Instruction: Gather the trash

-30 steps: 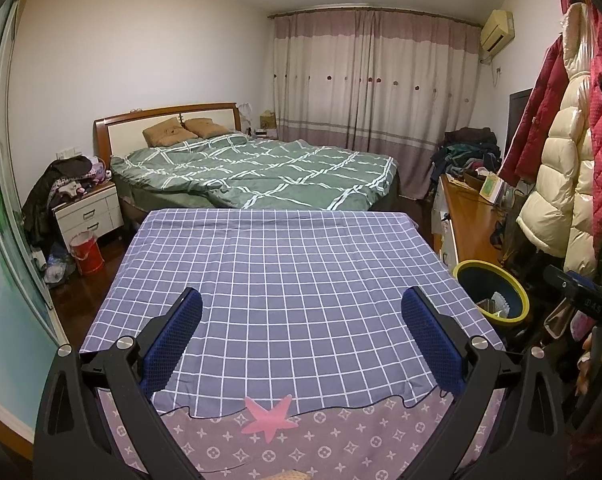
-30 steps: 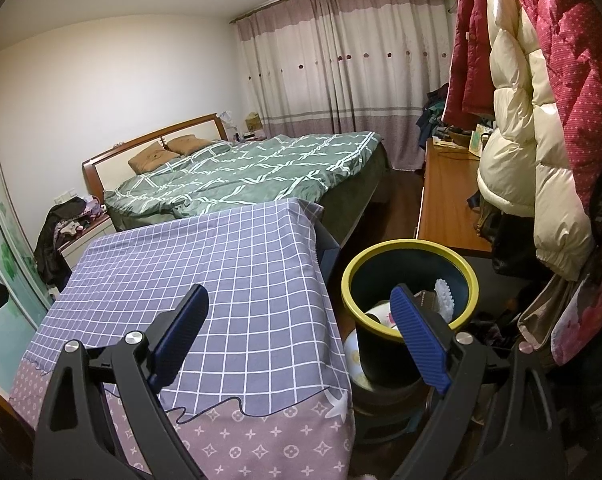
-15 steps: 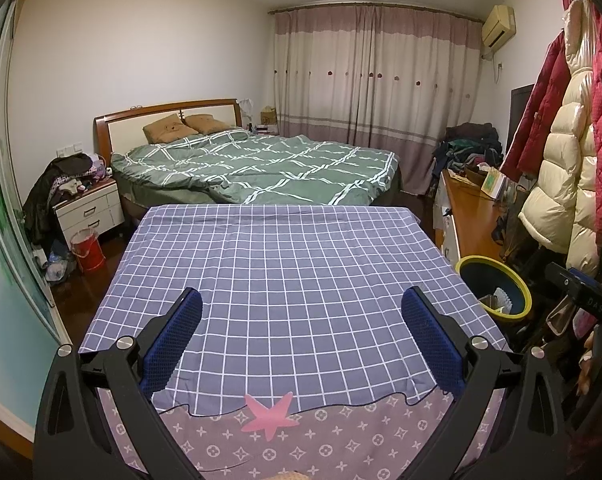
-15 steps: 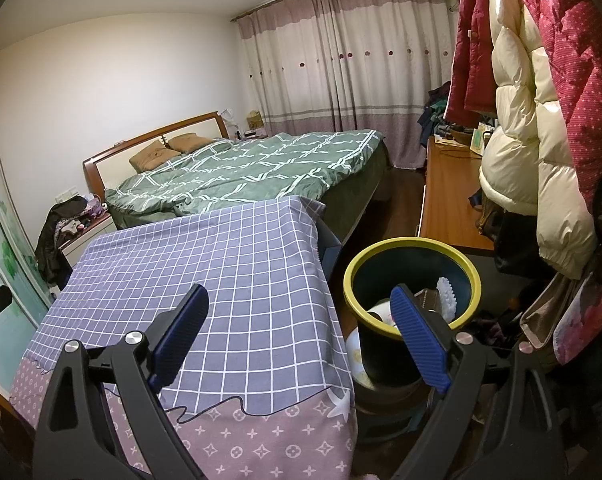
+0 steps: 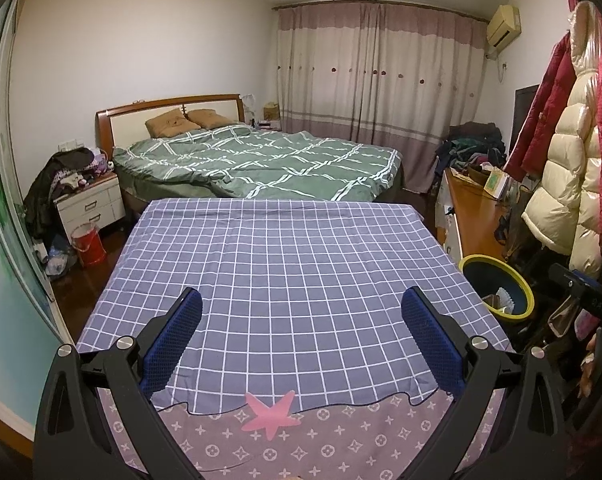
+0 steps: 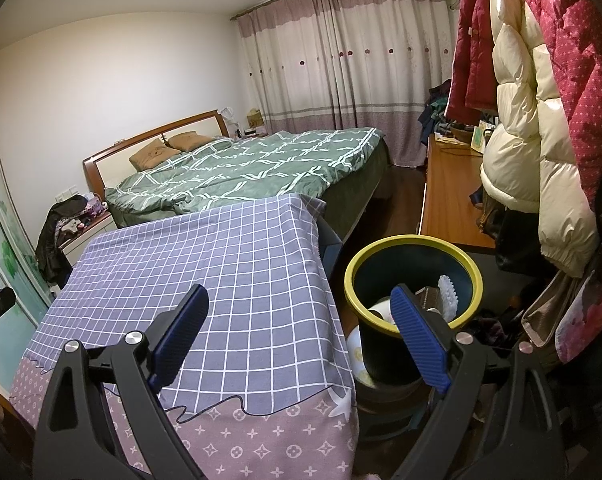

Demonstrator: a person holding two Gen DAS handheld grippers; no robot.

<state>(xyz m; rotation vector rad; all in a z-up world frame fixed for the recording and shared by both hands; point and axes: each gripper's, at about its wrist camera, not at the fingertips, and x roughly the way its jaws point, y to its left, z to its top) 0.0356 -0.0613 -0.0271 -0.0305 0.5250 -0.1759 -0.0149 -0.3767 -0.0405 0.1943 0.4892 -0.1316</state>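
Checked tabletop (image 5: 301, 264) looks bare; both claws, left (image 5: 301, 344) and right (image 6: 299, 336), gape empty. Check bin (image 6: 415, 276) contents, then scan floor.

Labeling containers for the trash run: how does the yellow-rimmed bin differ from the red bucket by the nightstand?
The bin is dark with a yellow rim; the bucket is red. The bin stands right of the table, the bucket left. The bin holds trash; the bucket's contents can't be seen. Both are upright and open-topped.
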